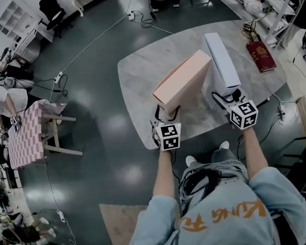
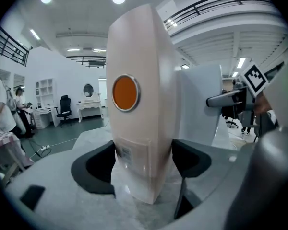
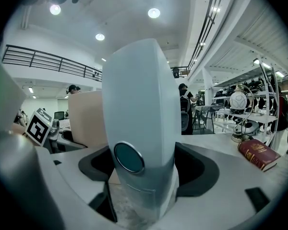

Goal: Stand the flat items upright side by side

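Note:
Two flat boxes stand upright side by side on the grey oval table [image 1: 143, 70]. The pink box [image 1: 183, 80] is on the left and leans toward the pale blue box [image 1: 222, 60] on the right. My left gripper [image 1: 163, 114] grips the near lower end of the pink box [image 2: 139, 128], with both dark pads against its sides. My right gripper [image 1: 225, 95] is shut the same way on the near end of the pale blue box [image 3: 139, 128]. In the left gripper view the pale blue box [image 2: 199, 104] shows just right of the pink one, which carries an orange round sticker [image 2: 125, 93].
A dark red book [image 1: 261, 55] lies at the table's far right end, also seen as the book [image 3: 258, 153]. Shelving with white gear [image 1: 252, 4] stands beyond it. A checked-cloth table [image 1: 25, 137] and floor cables [image 1: 92, 40] are on the left. The table's near edge runs just under both grippers.

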The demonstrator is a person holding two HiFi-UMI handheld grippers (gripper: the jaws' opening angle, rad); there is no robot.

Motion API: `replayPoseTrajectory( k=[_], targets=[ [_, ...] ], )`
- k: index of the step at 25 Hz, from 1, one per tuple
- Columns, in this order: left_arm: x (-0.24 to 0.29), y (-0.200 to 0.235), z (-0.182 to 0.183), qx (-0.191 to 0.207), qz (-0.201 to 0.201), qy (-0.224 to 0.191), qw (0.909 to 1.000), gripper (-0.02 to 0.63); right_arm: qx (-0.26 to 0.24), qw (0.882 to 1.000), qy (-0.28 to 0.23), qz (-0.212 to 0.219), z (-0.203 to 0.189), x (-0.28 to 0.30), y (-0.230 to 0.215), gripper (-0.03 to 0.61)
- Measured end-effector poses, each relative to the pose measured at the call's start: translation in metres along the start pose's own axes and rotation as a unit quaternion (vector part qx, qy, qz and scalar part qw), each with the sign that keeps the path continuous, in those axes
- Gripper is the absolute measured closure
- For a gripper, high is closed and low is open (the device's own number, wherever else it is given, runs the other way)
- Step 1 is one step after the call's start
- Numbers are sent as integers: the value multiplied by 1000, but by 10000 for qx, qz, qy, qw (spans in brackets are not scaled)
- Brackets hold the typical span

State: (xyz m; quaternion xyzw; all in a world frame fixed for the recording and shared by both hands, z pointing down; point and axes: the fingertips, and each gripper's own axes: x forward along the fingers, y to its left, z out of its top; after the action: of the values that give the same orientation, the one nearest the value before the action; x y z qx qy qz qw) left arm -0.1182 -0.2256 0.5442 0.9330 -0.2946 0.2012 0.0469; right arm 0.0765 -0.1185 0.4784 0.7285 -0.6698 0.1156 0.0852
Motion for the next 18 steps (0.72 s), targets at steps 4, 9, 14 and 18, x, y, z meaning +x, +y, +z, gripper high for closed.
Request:
replayPoseTrajectory(
  k=[4, 9, 14, 18],
  targets=[
    [8, -13, 1, -264, 359, 79, 9990, 229, 11, 10000, -14, 22, -1, -1, 0, 206],
    [18, -39, 10, -454, 455, 162, 9978, 236, 97, 9999, 15, 98, 0, -3, -7, 206],
    [30, -65, 16, -291, 91, 167, 9994, 285, 83, 9997, 75, 200, 1, 1, -12, 204],
    [40, -88, 19, -73, -237, 301, 9992, 290, 46, 9994, 126, 308, 1, 2, -17, 202]
  ],
)
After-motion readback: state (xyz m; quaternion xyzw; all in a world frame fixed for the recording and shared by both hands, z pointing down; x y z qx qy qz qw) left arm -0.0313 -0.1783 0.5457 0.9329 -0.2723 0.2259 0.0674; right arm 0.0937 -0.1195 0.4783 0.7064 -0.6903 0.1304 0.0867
